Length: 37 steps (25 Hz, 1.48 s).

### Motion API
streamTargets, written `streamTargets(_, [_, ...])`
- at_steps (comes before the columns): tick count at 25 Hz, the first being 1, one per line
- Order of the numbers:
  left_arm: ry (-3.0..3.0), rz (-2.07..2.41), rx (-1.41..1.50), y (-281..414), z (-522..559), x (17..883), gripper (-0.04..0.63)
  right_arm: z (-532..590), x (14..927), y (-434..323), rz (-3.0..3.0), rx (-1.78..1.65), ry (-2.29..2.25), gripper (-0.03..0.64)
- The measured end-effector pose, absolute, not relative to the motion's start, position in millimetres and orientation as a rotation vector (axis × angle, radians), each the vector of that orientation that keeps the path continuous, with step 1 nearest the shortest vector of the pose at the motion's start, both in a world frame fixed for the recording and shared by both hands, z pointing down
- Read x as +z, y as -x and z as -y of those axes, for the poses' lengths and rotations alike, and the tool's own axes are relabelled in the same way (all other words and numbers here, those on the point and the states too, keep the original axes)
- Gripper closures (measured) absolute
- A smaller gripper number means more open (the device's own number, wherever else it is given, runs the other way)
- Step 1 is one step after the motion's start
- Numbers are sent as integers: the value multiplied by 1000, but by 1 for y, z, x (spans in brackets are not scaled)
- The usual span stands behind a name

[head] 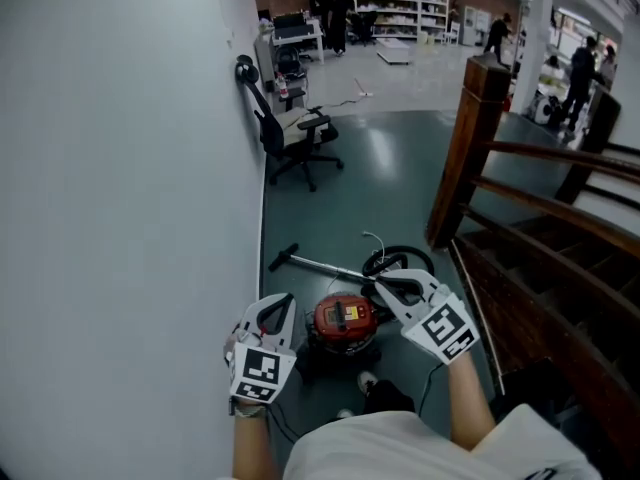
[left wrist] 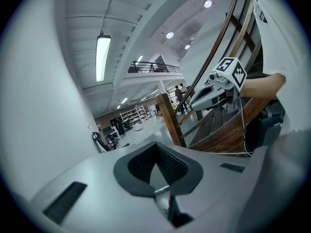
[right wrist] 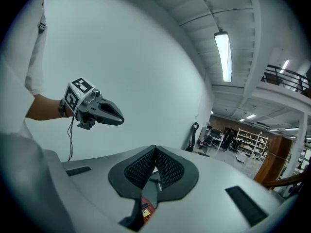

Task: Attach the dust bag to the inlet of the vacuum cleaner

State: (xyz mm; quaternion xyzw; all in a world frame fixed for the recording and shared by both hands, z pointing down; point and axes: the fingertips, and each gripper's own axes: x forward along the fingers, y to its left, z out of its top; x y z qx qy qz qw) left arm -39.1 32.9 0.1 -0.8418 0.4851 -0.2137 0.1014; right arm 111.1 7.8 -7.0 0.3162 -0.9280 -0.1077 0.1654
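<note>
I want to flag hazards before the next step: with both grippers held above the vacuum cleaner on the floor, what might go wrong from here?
The hose and wand lie on the floor beside the vacuum cleaner, near the person's foot; a step could snag them. The left gripper and right gripper are shut and empty, and no dust bag shows, so reaching down now may achieve nothing.

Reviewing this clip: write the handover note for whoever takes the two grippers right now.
Left gripper: shut, empty, held above the floor.
Right gripper: shut, empty, at a similar height.
Red vacuum cleaner stands on the floor below them, with its hose and wand behind it.
Done: cannot tell; no dust bag is in view.
Left: find the bag and check the inlet.
</note>
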Motion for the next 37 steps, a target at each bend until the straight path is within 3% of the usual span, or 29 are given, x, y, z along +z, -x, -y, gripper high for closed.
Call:
streamTargets(12, [2319, -1376, -668, 37, -39, -43, 594, -22, -55, -109, 2651, -449, -913, 588])
streamTargets(37, [2340, -1335, -677, 28, -22, -29, 594, -4, -47, -116, 2624, -462, -930, 588])
